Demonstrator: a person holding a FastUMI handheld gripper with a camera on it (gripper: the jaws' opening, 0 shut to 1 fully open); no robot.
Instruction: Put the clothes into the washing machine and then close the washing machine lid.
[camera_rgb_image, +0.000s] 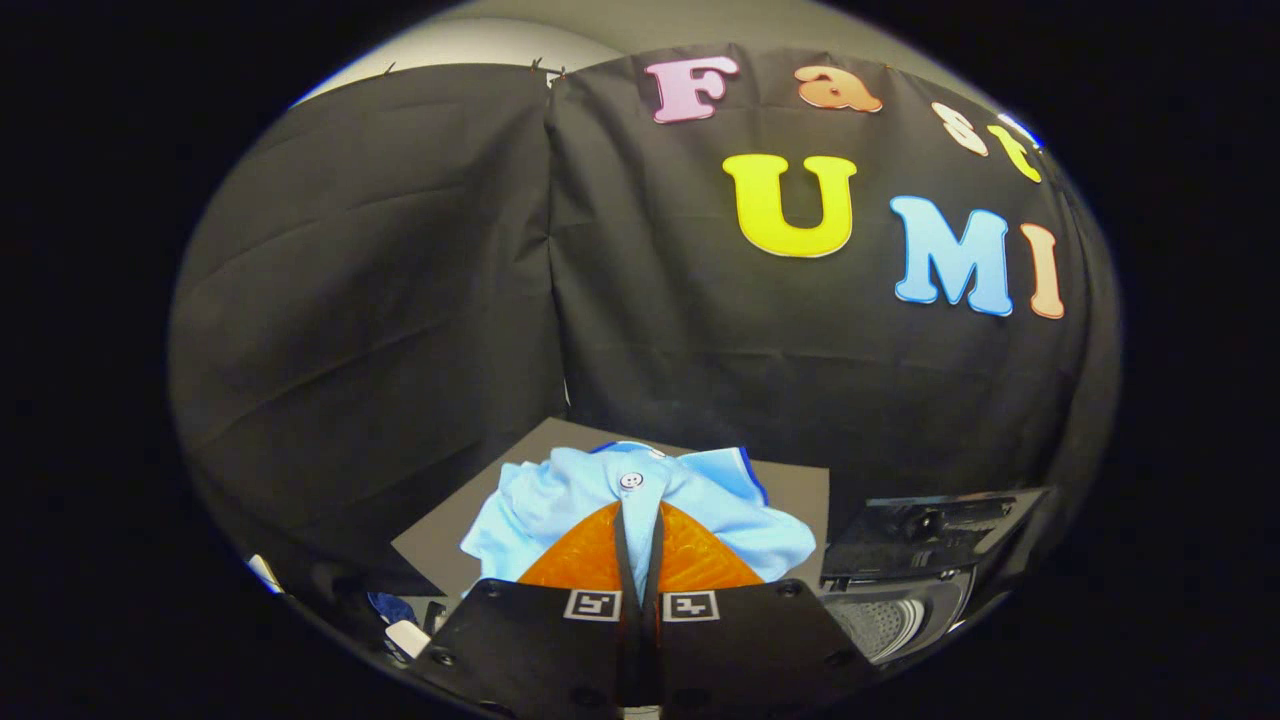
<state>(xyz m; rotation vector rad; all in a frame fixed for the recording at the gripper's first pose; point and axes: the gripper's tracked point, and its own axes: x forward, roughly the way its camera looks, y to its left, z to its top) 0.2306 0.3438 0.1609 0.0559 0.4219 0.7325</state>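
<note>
A light-blue garment (640, 505), w/ a white button (631, 481) showing on its placket and dark-blue trim at the collar, is seen bunched up on a dark board (790, 490). A narrow strip of the cloth is pinched betw. the two fingers of the gripper (639, 545), which are drawn nearly together w/ the fabric clamped in the slim gap; both pads are pressed against it. The rest of the shirt is spread just ahead of the fingertips and to both sides of them.

The washing machine (900, 600) is seen to the right of the fingers, just beside the board, w/ its lid (935, 535) raised and tilted back and the perforated drum (880, 622) exposed below. The garment is lying outside the machine, apart from its opening.

To the left of the fingers, low down, a small white item (406, 637) and a bit of dark-blue material (392, 606) are glimpsed; they are too small to be identified. The booth's black cloth wall (400, 300) is hung behind the board.
</note>
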